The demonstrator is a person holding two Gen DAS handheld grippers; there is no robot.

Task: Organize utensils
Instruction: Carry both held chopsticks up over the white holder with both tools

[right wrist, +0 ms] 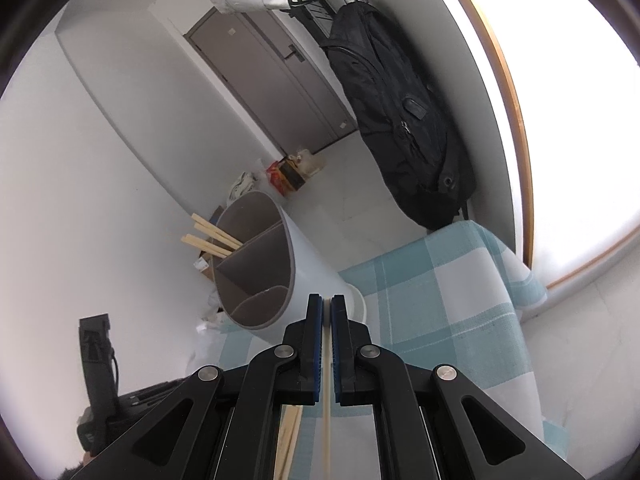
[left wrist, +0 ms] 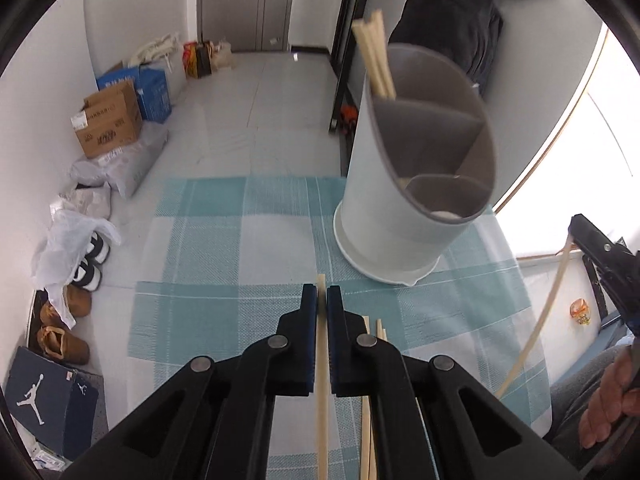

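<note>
Left hand-held gripper point(left wrist: 322, 294) clamped on chopstick point(left wrist: 321, 392) (tip poking past pads), utensil holder point(left wrist: 404, 200) beyond, right

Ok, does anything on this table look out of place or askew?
Nothing is spilled or damaged. Loose chopsticks lie on the checked cloth rather than in the holder, where others already stand.

Pale wooden chopstick point(left wrist: 321, 360) clamped lengthwise; more chopsticks point(left wrist: 374, 60) upright in grey divided holder point(left wrist: 400, 200); loose chopsticks point(left wrist: 370, 400) flat beside
</note>
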